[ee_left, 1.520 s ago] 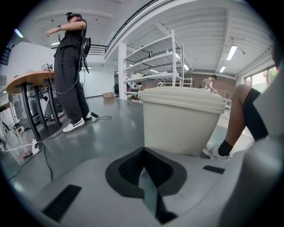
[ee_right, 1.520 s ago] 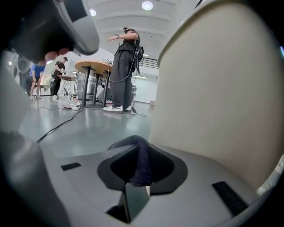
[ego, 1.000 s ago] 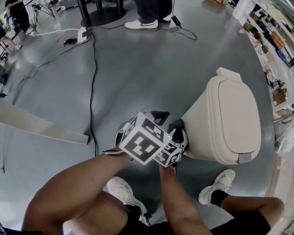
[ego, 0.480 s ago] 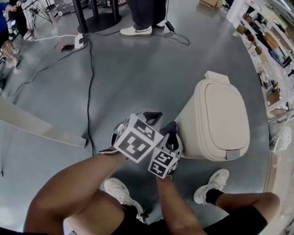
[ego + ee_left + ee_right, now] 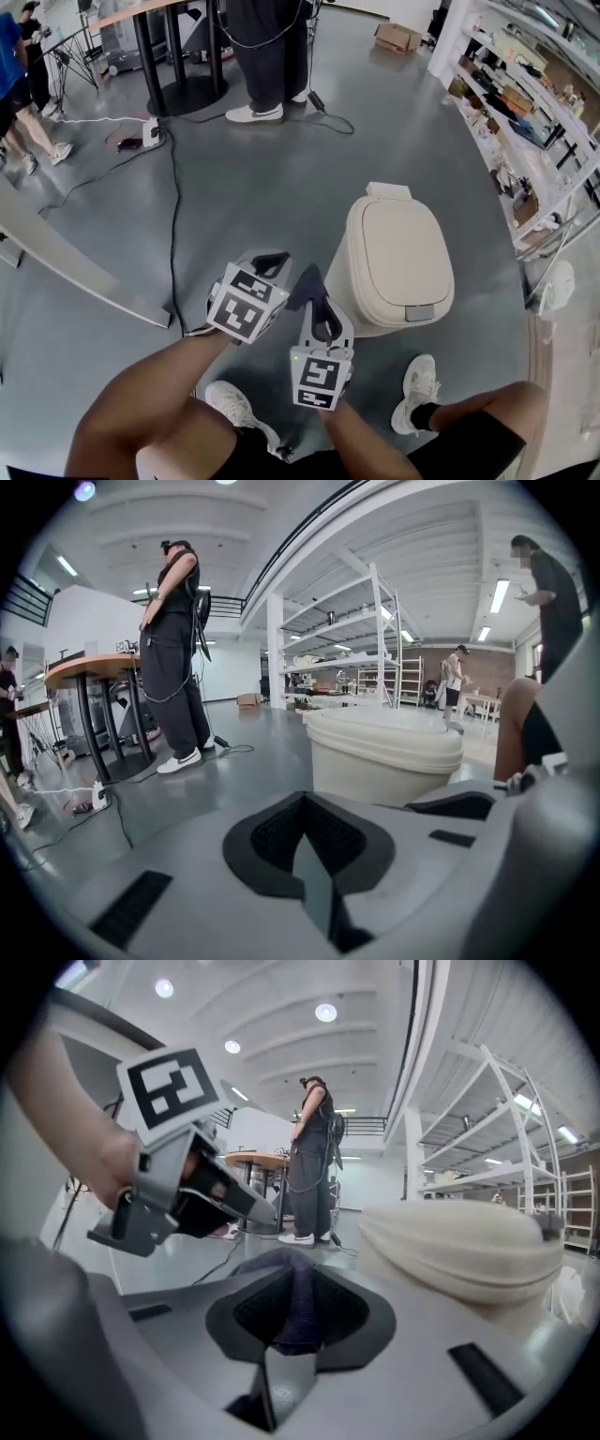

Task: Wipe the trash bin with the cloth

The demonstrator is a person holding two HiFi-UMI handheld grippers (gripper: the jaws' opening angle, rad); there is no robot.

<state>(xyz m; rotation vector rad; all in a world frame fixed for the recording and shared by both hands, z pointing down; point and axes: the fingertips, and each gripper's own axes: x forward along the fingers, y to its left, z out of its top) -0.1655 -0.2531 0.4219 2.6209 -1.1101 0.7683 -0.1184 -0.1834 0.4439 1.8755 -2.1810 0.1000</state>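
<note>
A cream trash bin (image 5: 398, 262) with a closed lid stands on the grey floor just ahead of my feet. My right gripper (image 5: 307, 292) is shut on a dark cloth (image 5: 302, 284), held beside the bin's left wall. In the right gripper view the cloth (image 5: 298, 1305) bunches between the jaws of the right gripper (image 5: 295, 1321), with the bin (image 5: 469, 1241) to the right and apart from it. My left gripper (image 5: 270, 264) hovers to the left of the bin, shut and empty. In the left gripper view, the bin (image 5: 384, 752) stands ahead of the left gripper (image 5: 302, 841).
Black cables (image 5: 173, 216) run across the floor on the left. A person (image 5: 258, 56) stands by a round table base (image 5: 183, 94) at the back. Shelves (image 5: 525, 103) line the right side. A long grey board (image 5: 75, 267) lies at the left. My shoes (image 5: 417, 389) are beside the bin.
The right gripper has drawn back towards me and now sits lower in the head view, apart from the left gripper. The head view has tilted up, so the bin looks farther away.
</note>
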